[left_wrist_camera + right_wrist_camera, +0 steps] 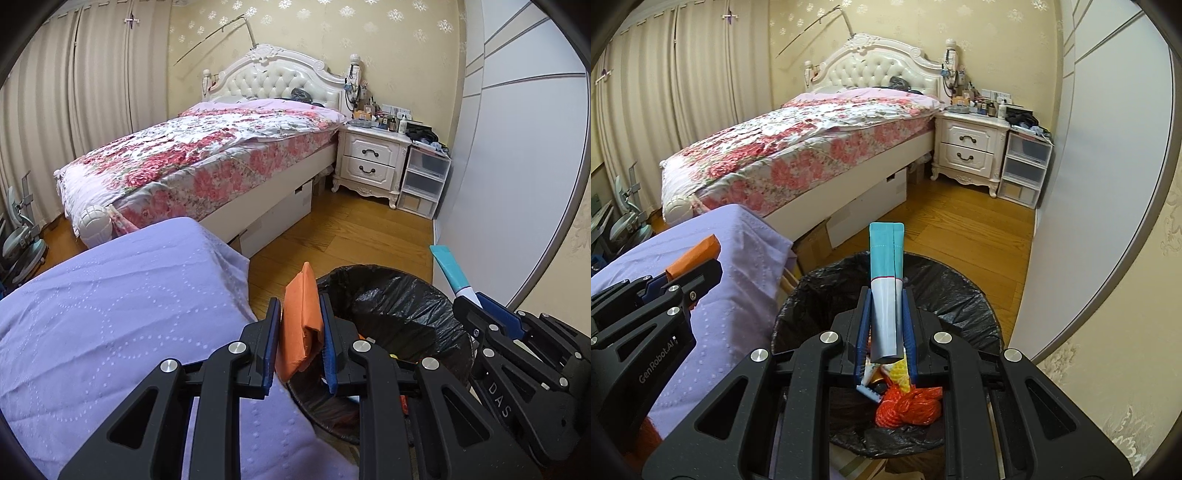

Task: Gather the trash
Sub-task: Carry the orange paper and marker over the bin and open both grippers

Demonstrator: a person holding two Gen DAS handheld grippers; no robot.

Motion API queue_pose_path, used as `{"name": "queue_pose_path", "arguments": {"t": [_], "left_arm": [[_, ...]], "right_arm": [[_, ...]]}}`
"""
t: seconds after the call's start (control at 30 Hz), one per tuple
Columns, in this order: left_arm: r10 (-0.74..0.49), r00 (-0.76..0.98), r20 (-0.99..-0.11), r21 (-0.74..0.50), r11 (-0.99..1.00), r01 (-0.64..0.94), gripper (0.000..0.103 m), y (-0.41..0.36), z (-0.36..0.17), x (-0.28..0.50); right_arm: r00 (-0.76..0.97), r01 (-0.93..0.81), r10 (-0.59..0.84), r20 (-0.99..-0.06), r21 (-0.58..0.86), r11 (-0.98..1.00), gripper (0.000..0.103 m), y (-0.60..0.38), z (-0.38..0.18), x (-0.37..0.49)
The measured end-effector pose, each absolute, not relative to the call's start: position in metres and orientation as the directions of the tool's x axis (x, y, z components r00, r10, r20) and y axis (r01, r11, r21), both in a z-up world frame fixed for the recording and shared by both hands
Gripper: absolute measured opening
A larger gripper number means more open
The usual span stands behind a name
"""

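A: So what's the trash here?

B: An orange folded packet (pixel 300 325), standing upright, right at the rim of the black-lined bin (pixel 964 295). And a teal-and-grey tube (pixel 886 280) (flattened, teal end up), upright over the bin's mouth.

A: Anything in the bin?

B: Yep, an orange-red net bundle (pixel 910 408) and some small scraps I can't make out.
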State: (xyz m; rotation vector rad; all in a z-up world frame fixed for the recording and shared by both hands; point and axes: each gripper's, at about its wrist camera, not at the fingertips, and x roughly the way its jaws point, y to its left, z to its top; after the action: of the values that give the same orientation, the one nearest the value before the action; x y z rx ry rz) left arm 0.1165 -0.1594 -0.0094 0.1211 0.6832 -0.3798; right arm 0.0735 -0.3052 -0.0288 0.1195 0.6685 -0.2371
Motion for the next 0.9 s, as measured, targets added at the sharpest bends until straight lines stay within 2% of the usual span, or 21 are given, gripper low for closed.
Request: {"name": "queue_pose_path", "arguments": {"t": [0.7, 0.8, 0.83, 0.87, 0.9], "left_arm": [[-0.277, 0.668, -0.691, 0.017, 0.917, 0.397, 0.023, -0.19, -0.033, 0.137], [-0.27, 0.67, -0.692, 0.02, 0.92, 0.391, 0.038, -0.189, -0.034, 0.138], [-0.267, 0.672, -0.69, 0.019, 0.922, 0.387, 0.046, -0.188, -0.034, 0.138], [-0.269, 0.674, -0.688, 0.016, 0.923, 0.385, 0.048, -0.188, -0.034, 0.138], [-0.269, 0.673, -0.688, 0.016, 0.923, 0.385, 0.048, -0.187, -0.033, 0.138]], "right_arm": [[0.725, 0.327, -0.23, -0.649, 0.03, 0.945, 0.018, -0.326, -0.049, 0.092], [0.724, 0.332, -0.238, -0.647, 0.025, 0.943, 0.019, -0.325, -0.049, 0.092], [0.724, 0.333, -0.239, -0.647, 0.024, 0.943, 0.019, -0.325, -0.049, 0.092], [0.723, 0.334, -0.241, -0.647, 0.023, 0.942, 0.02, -0.325, -0.049, 0.092], [0.724, 0.336, -0.243, -0.646, 0.022, 0.942, 0.029, -0.325, -0.049, 0.092]]}}
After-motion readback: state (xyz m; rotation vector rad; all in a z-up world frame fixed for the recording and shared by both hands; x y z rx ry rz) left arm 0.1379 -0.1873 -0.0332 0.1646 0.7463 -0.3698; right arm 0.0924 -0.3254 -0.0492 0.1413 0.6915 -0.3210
